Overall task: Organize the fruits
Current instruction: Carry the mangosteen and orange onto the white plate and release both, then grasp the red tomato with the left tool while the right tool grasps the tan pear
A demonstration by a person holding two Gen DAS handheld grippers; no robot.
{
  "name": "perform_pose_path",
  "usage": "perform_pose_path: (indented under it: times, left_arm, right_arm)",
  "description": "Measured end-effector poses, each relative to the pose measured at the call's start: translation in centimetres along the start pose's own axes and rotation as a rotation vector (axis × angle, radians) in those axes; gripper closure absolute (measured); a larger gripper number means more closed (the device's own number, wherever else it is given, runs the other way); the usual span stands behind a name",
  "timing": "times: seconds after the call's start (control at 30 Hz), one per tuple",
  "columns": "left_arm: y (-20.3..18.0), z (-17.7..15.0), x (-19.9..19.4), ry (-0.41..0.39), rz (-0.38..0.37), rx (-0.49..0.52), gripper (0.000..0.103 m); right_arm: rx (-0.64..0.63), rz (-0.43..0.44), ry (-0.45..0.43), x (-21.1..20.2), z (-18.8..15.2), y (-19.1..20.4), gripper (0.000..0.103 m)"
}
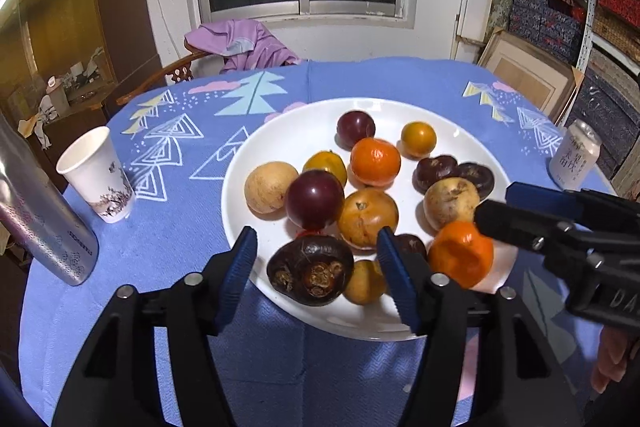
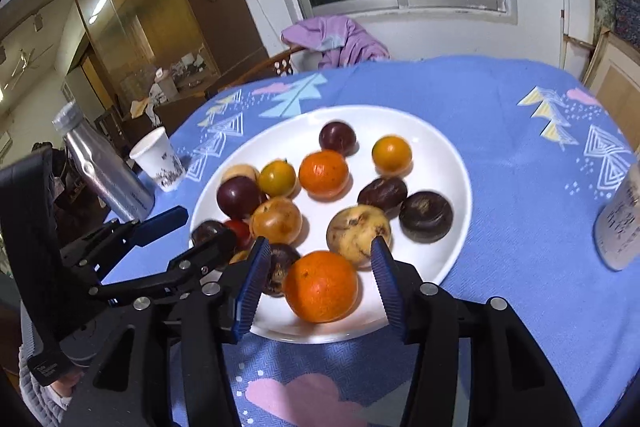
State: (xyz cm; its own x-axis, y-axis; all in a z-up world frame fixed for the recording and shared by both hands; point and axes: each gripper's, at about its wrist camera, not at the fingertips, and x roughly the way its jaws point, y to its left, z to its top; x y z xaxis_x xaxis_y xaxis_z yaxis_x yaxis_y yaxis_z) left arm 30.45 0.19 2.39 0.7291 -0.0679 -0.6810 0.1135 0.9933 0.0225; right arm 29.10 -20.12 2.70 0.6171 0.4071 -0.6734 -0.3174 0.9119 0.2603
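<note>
Now spread apart: left gripper point(image 1: 316, 259) with ribbed blue fingers point(image 1: 394, 267) flanking a dark, rough, flattish fruit point(image 1: 310, 269); right gripper point(image 2: 316, 279) likewise, astride a dimpled round orange point(image 2: 321, 285), untouched. Both on a glossy white plate point(image 2: 448, 155) mid-surface.

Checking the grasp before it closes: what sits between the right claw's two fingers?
An orange mandarin on the white plate sits between the right claw fingers, untouched, in the right wrist view.
</note>
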Motion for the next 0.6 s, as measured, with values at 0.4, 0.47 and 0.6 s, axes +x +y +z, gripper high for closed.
perform_pose_path:
  times: [0.4,0.47,0.6]
  left_arm:
    - [-0.3,-4.4,-9.6,-0.158,0.086,0.0,0.018]
    - [-0.3,-6.6,-10.9,-0.159,0.092,-0.01,0.013]
    - [-0.8,-11.2,-13.4,-0.178,0.12,0.002,0.009]
  right_arm:
    - [-0.084,0.032,-0.296,-13.6,-1.7,3.8,0.029]
    - [-0.08,0.011,-0.301,-14.1,-4.2,3.6,0.026]
    - [-0.029,-0.027,-0.258,-13.6,-9.8,1.7,0.025]
